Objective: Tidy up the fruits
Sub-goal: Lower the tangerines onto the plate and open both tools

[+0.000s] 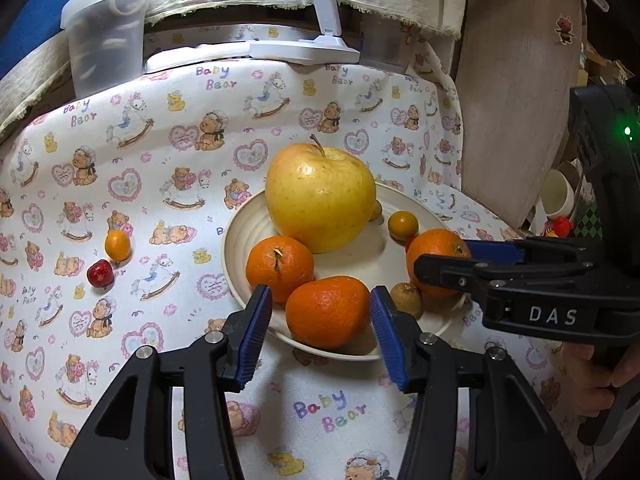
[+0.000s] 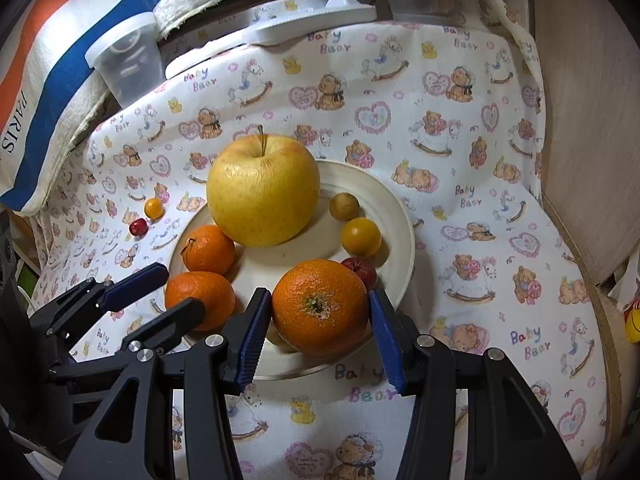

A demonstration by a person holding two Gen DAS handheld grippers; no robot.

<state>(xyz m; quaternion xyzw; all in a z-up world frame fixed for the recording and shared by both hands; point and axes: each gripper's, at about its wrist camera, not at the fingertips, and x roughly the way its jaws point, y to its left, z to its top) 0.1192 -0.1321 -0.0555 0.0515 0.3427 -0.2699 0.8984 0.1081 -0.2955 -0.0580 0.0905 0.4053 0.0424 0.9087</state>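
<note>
On a cream plate point(image 1: 248, 232) point(image 2: 394, 216) sit a big yellow apple point(image 1: 320, 196) point(image 2: 262, 192), a tangerine point(image 1: 280, 266) point(image 2: 208, 248) and several small fruits. My left gripper point(image 1: 320, 320) point(image 2: 182, 288) stands open around a second tangerine point(image 1: 328, 312) point(image 2: 200, 300) at the plate's near rim; there is a gap at its left pad. My right gripper point(image 2: 320, 316) point(image 1: 444, 260) is shut on an orange point(image 2: 320, 306) point(image 1: 436, 256), both pads against its sides. On the cloth to the left lie a kumquat point(image 1: 117, 245) point(image 2: 153, 208) and a small red fruit point(image 1: 100, 273) point(image 2: 138, 226).
A clear lidded container point(image 1: 106, 36) point(image 2: 128, 60) and a white lamp base point(image 1: 304, 50) stand at the back by a striped cloth. A wooden chair back point(image 1: 516, 80) rises at the right. A hand point(image 1: 596, 380) holds the right gripper's handle.
</note>
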